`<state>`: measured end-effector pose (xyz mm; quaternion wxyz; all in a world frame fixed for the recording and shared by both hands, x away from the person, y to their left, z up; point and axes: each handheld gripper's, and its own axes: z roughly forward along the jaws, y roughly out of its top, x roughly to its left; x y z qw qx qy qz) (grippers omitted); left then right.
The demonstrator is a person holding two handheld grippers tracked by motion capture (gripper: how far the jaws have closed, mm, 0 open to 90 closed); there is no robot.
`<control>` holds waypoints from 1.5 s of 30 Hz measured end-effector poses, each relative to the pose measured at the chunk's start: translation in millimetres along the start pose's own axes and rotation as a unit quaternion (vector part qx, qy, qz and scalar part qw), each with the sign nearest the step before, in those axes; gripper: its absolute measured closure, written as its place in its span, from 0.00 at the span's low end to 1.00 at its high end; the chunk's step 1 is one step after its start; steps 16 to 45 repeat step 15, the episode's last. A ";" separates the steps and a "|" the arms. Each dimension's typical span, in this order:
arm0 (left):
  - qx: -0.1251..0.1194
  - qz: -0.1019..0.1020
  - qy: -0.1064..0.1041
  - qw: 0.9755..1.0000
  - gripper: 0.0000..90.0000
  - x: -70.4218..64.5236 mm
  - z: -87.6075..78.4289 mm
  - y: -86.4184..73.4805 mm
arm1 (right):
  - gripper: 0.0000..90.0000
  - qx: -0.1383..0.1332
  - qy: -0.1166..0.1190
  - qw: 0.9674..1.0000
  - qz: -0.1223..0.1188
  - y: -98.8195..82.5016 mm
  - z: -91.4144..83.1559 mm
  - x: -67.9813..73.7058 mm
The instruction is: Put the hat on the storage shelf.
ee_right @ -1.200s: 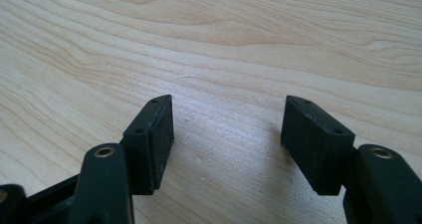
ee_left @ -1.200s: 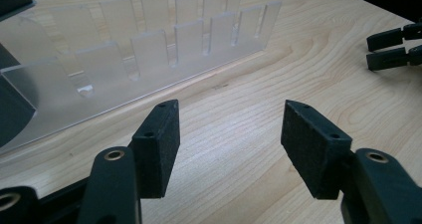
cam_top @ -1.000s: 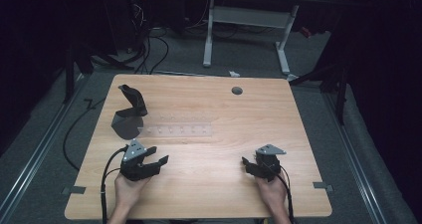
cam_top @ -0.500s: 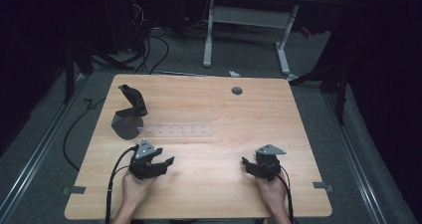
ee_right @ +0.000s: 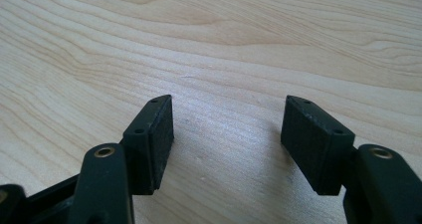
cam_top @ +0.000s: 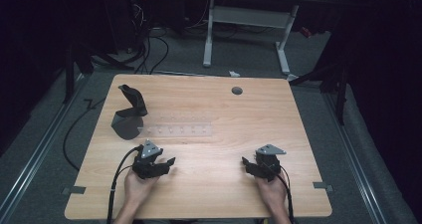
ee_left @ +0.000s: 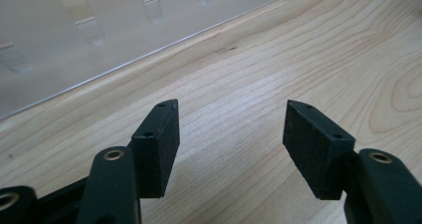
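A pale wooden surface (cam_top: 209, 109) spans mid-frame. Left of centre lies a clear plastic rack (cam_top: 178, 130), its long axis running left to right, its slots empty, beside a dark stand (cam_top: 128, 115). Below, left gripper (cam_top: 166, 165) and right gripper (cam_top: 247, 163) rest with jaws released, bare wood between.

Both hands rest low, the left gripper (cam_top: 169, 163) with its jaws wide apart pointing to 3 o'clock, the right gripper (cam_top: 245, 163) also open, pointing to 9 o'clock.
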<state>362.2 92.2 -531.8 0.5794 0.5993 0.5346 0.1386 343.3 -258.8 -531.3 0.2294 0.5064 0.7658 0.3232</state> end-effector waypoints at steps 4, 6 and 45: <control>0.006 0.016 0.016 1.000 0.43 1.7 4.5 -4.9 | 0.42 0.000 0.000 1.000 0.000 0.0 0.0 0.0; 0.012 0.025 0.025 0.999 0.42 2.0 8.1 -9.4 | 0.42 0.000 0.000 1.000 0.000 0.0 0.0 0.0; 0.013 0.023 0.025 0.999 0.38 2.5 10.5 -12.1 | 0.42 0.000 0.000 1.000 0.000 0.0 0.0 0.0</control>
